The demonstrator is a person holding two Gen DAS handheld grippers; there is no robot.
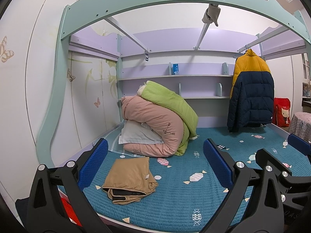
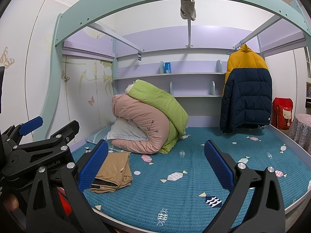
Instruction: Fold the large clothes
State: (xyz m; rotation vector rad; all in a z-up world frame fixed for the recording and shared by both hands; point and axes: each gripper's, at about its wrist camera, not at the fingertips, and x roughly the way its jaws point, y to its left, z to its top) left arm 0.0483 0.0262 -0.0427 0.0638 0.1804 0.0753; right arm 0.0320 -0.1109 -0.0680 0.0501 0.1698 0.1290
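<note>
A folded tan garment (image 1: pixel 129 177) lies on the teal quilted bed (image 1: pixel 175 200), near its front left; it also shows in the right wrist view (image 2: pixel 112 172). A yellow and navy puffer jacket (image 1: pixel 251 89) hangs on a hanger from the bunk rail at the back right, also seen in the right wrist view (image 2: pixel 246 89). My left gripper (image 1: pixel 157 162) is open and empty, held above the bed's front edge with the tan garment between its fingers. My right gripper (image 2: pixel 157 163) is open and empty, just right of the left one (image 2: pixel 29 128).
A rolled pink and green duvet (image 1: pixel 161 120) with a white pillow sits at the back left of the bed. Purple shelves (image 1: pixel 175 75) line the back wall. A red cat bag (image 1: pixel 282 112) stands at the right. The bunk frame (image 1: pixel 175 2) arches overhead.
</note>
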